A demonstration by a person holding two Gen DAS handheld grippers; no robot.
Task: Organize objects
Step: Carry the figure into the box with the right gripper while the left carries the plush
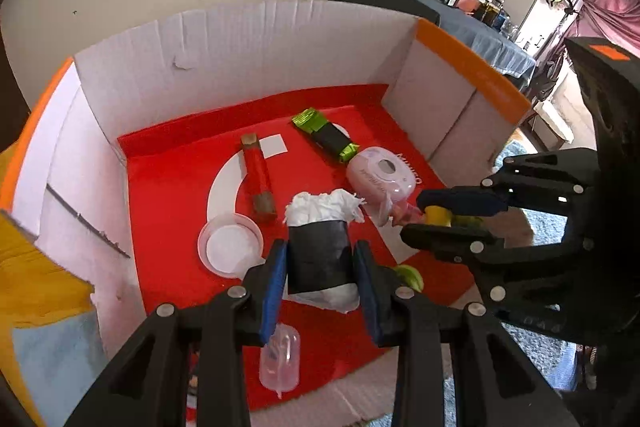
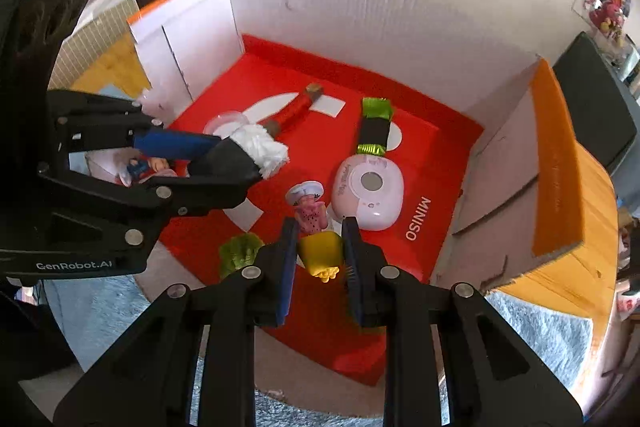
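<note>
Open cardboard box (image 1: 240, 59), white walls with orange rims, red printed liner on its floor: the receptacle for the sorting. Contents already lying on the liner: one red stick-shaped packet (image 1: 258, 173) with brown ends; one black wrapped bar with green foil ends (image 1: 326, 135); one pale pink rounded gadget (image 2: 370, 189) with a grey disc on top, just beside the bar's near end; one round clear lid or dish (image 1: 231, 245); one small clear plastic capsule (image 1: 279, 359) near the front edge; one green leafy piece (image 2: 240, 251) at the front; one small figure in blue (image 2: 140, 167), partly hidden behind the left claw, identity unclear. In hand, item one: black-wrapped roll with white tissue at both ends (image 1: 320, 255), grasped across its dark middle by the left claw (image 1: 322, 271), held above the liner near the clear lid. In hand, item two: small chef figurine, pink dress, white hat, yellow base (image 2: 318, 227), clenched at its yellow base by the right claw (image 2: 320, 259), held over the front of the box just beside the pink gadget. Status, as judged: well along; several objects are in the box, and the two held pieces hang over it but are not yet set down. Remaining: place and release both. Whether further objects wait outside the box cannot be told.
</note>
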